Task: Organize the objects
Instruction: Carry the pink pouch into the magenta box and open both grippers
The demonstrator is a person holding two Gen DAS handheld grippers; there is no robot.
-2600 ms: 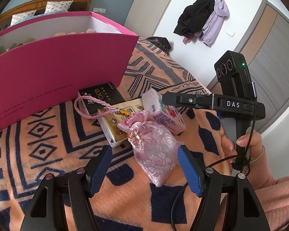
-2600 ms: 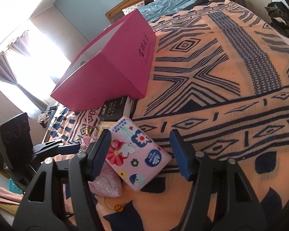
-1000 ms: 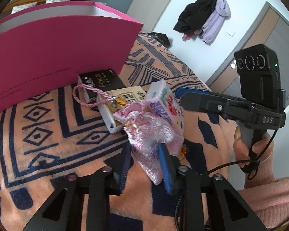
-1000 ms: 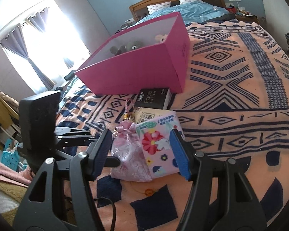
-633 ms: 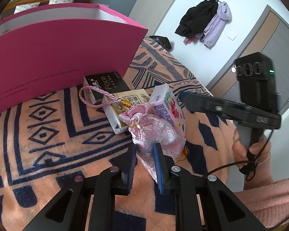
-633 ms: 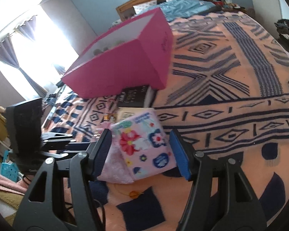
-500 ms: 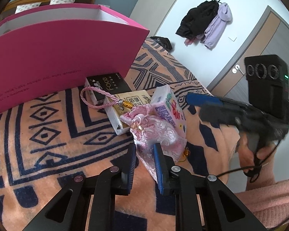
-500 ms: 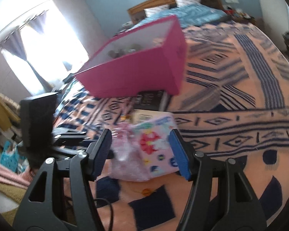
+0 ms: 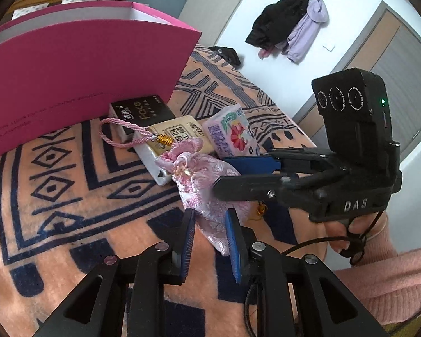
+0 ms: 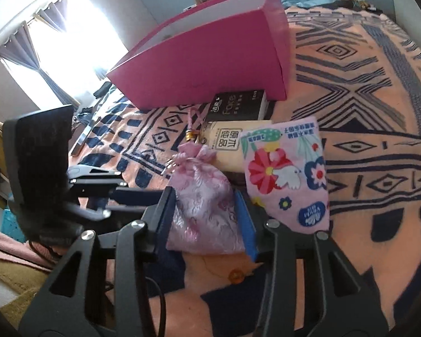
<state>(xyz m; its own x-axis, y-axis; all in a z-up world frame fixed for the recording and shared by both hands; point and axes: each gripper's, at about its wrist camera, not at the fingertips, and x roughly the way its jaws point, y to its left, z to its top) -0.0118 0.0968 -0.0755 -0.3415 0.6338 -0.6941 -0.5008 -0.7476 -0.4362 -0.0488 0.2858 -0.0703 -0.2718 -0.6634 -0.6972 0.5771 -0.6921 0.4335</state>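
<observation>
A pink brocade drawstring pouch (image 9: 205,179) with a pink cord loop (image 9: 118,137) lies on the patterned blanket. My left gripper (image 9: 209,233) is shut on the pouch's lower end. My right gripper (image 10: 205,210) has closed in around the pouch's body (image 10: 202,193), its blue pads touching both sides; it also shows in the left wrist view (image 9: 247,177). A floral pink tissue pack (image 10: 289,171) leans beside the pouch. A beige tissue pack (image 10: 227,140) and a black box (image 10: 235,106) lie behind it.
A large open pink box (image 10: 210,56) stands behind the objects on the blanket (image 10: 379,129). A small amber bead on a cord (image 10: 235,275) lies near the right gripper. Coats (image 9: 289,25) hang on the far wall.
My right gripper has moved from around the floral tissue pack to the pouch and narrowed onto it. My left gripper closed on the pouch's end earlier and keeps its hold.
</observation>
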